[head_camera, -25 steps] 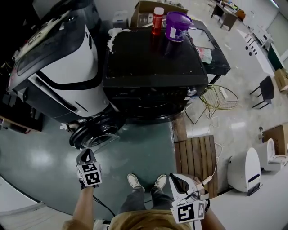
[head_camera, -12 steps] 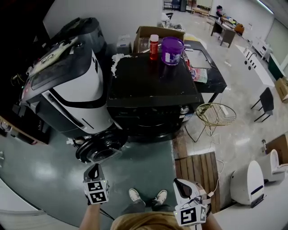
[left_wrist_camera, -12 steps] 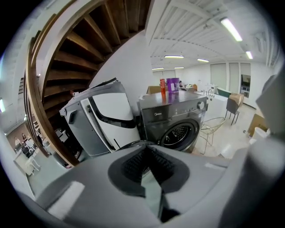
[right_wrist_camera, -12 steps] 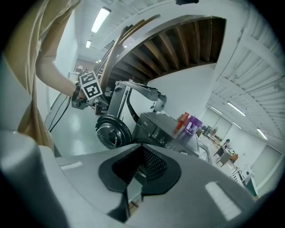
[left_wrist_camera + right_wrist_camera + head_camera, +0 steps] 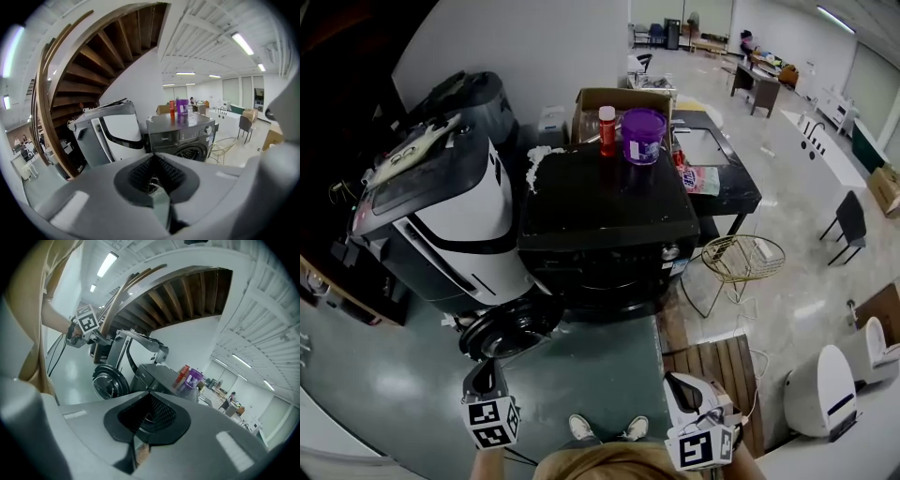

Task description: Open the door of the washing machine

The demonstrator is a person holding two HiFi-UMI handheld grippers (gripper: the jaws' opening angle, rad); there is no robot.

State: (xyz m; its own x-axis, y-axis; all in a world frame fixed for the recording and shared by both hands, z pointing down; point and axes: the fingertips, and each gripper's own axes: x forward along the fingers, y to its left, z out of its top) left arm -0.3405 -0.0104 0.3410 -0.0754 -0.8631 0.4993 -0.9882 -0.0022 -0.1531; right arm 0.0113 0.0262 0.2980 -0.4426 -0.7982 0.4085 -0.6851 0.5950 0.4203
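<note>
1. Grey left gripper [image 5: 485, 373] and white right gripper [image 5: 680, 386] hang low before the person, jaws pressed together on nothing, apparently held clear.
2. Round door [image 5: 508, 330] stands swung out left of the black washing machine [image 5: 609, 211]; opening looks done.
3. Purple tub [image 5: 643, 136] and red bottle [image 5: 607, 131] rest on top.

The head view looks steeply down on the black front-loading washing machine [image 5: 609, 220]; both gripper views face it from lower, standing back.

Open door [image 5: 508, 330] across floor [image 5: 591, 370] ahead
</note>
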